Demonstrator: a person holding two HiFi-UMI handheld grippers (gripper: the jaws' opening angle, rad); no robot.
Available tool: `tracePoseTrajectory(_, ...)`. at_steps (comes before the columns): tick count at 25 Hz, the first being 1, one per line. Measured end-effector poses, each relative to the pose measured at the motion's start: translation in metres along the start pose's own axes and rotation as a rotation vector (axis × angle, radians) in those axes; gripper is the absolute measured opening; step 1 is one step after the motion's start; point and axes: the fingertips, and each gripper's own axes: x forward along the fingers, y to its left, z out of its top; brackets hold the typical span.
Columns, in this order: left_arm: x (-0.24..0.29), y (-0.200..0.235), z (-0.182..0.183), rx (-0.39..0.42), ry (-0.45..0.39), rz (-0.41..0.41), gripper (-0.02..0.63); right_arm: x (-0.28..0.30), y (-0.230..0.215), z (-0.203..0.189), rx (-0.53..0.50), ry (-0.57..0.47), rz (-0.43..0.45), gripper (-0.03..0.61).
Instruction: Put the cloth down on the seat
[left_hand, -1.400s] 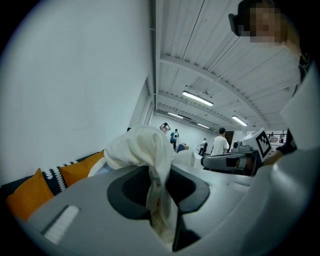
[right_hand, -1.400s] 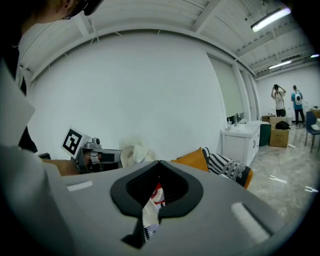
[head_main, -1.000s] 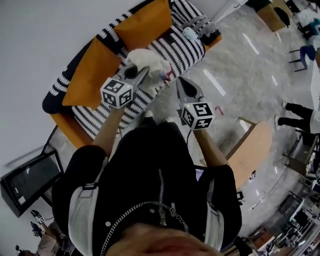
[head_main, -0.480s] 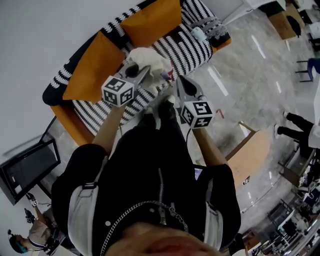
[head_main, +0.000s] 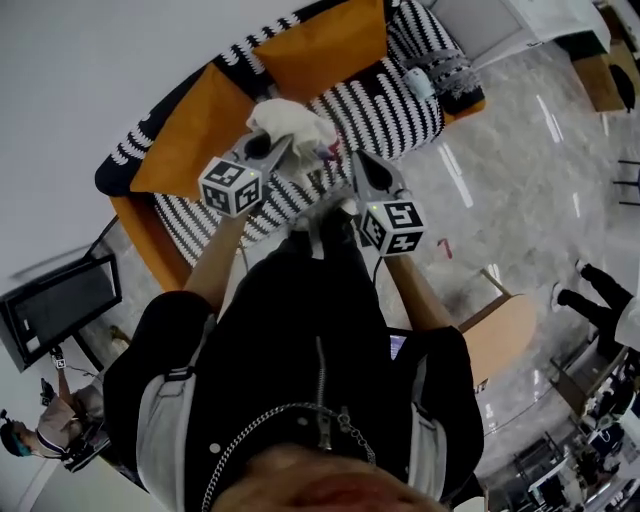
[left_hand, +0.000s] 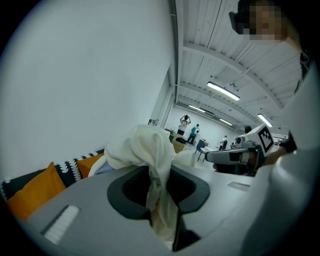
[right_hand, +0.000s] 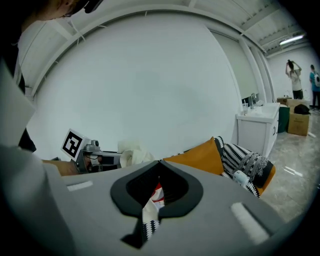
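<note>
A cream cloth (head_main: 295, 122) hangs bunched from my left gripper (head_main: 275, 145), which is shut on it above the black-and-white striped seat (head_main: 390, 105) of a sofa. In the left gripper view the cloth (left_hand: 145, 147) spills up and over the left gripper (left_hand: 161, 192). My right gripper (head_main: 353, 160) hovers just to the right over the seat's front edge. The right gripper (right_hand: 150, 210) has its jaws drawn together. Only a thin slit is left, through which striped fabric and a bit of red show. Nothing is gripped there.
Two orange cushions (head_main: 200, 130) (head_main: 320, 45) lean on the sofa back. A grey patterned bundle (head_main: 445, 70) lies at its right end. A dark screen (head_main: 55, 320) stands on the floor to the left, and a wooden board (head_main: 500, 335) to the right. People stand further off.
The head view has swung, so the sofa now sits further right in the picture. Both grippers keep their places over the seat, and the cloth stays in the left one.
</note>
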Motion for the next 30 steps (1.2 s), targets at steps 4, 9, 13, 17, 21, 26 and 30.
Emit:
tracePoseTrajectory(4,0.013,-0.002,-0.004,-0.007,0.019,0.053,0.084,0.003,-0.025,0.001,0.012,0.016,0.044,-0.012)
tracePoseTrajectory(9,0.04,-0.014,-0.012,-0.037,0.038,0.105,0.084,0.006,-0.068,-0.003,0.021,0.044,0.085,-0.012)
tracePoseTrajectory(13,0.038,-0.015,-0.03,-0.087,0.048,0.136,0.084,0.009,-0.08,-0.018,0.05,0.073,0.1,-0.012)
tracePoseTrajectory(17,0.04,-0.014,-0.043,-0.102,0.063,0.166,0.083,0.013,-0.09,-0.03,0.069,0.096,0.119,-0.012)
tracePoseTrajectory(21,0.04,-0.012,-0.066,-0.063,0.098,0.179,0.084,0.02,-0.099,-0.044,0.094,0.119,0.123,-0.012)
tracePoseTrajectory(26,0.041,0.007,-0.096,-0.039,0.137,0.185,0.083,0.03,-0.105,-0.052,0.061,0.111,0.093,-0.012)
tracePoseTrajectory(30,0.049,0.032,-0.122,-0.049,0.148,0.182,0.083,0.045,-0.109,-0.069,0.049,0.126,0.06,-0.012)
